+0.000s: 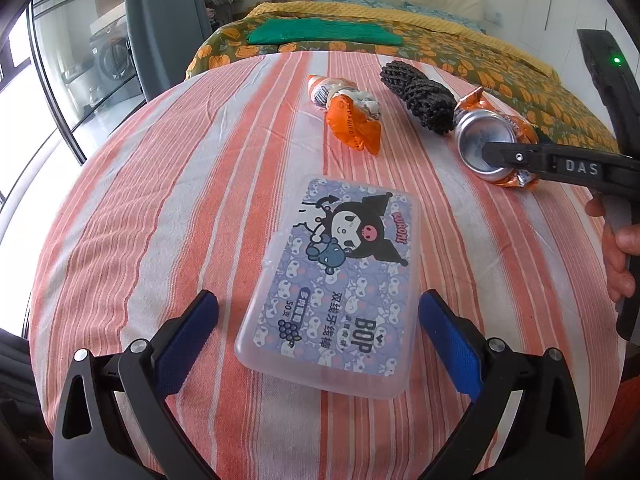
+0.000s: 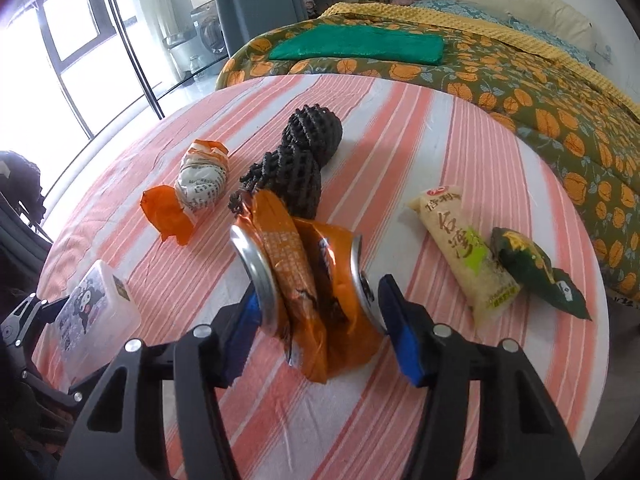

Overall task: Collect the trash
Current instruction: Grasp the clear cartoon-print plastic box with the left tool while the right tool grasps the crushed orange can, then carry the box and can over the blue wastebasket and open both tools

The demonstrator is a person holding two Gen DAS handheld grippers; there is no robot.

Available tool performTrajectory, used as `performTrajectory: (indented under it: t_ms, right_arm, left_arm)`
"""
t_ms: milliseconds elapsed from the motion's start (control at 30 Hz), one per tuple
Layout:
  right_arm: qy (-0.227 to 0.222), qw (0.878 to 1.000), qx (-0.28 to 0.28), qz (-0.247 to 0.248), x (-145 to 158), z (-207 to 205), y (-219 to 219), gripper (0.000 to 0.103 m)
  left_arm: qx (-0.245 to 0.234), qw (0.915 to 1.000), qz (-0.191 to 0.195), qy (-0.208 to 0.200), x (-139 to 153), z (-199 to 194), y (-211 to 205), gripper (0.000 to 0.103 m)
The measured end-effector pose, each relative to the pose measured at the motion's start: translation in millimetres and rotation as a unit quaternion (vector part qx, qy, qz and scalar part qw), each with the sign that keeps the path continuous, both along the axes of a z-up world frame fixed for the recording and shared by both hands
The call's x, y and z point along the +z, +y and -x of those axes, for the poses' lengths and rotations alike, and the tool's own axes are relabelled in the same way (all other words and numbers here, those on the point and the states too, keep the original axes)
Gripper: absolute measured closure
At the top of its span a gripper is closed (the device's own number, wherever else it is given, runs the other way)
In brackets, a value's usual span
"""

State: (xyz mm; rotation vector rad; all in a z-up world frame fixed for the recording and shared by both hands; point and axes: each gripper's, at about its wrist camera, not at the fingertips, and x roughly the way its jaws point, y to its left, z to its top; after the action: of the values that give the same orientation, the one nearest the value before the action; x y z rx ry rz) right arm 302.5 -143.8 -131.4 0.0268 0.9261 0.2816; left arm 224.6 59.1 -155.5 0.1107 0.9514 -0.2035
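Bright daylight pours in from the windows [image 2: 60,28] at upper left, blown out to white glare in both views. The worktop [image 1: 160,200] is evenly lit, with soft, faint shadows. Strong fisheye distortion bows the edges, and dark vignetting fills the corners. The centres are sharp; the rims blur slightly.

Orange crushed can [image 2: 304,276] — tablecloth [image 2: 400,128] striped pink (and white).

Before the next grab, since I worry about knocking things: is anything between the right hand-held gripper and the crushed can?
Nothing visible. The right hand-held gripper already has the crushed can between its pads, one at each end. The black foam net lies just behind the can and the cream rice packet off to the right, neither in the way.
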Motion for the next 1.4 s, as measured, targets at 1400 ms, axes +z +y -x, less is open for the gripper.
performTrajectory:
  t_ms: [1400]
  right_arm:
    - [0.064, 0.997, 0.027, 0.044, 11.8, 104.1, -17.3, 0.044]
  left_arm:
    - [-0.055, 0.997, -0.051, 0.02, 15.2, -12.5, -21.4, 0.038]
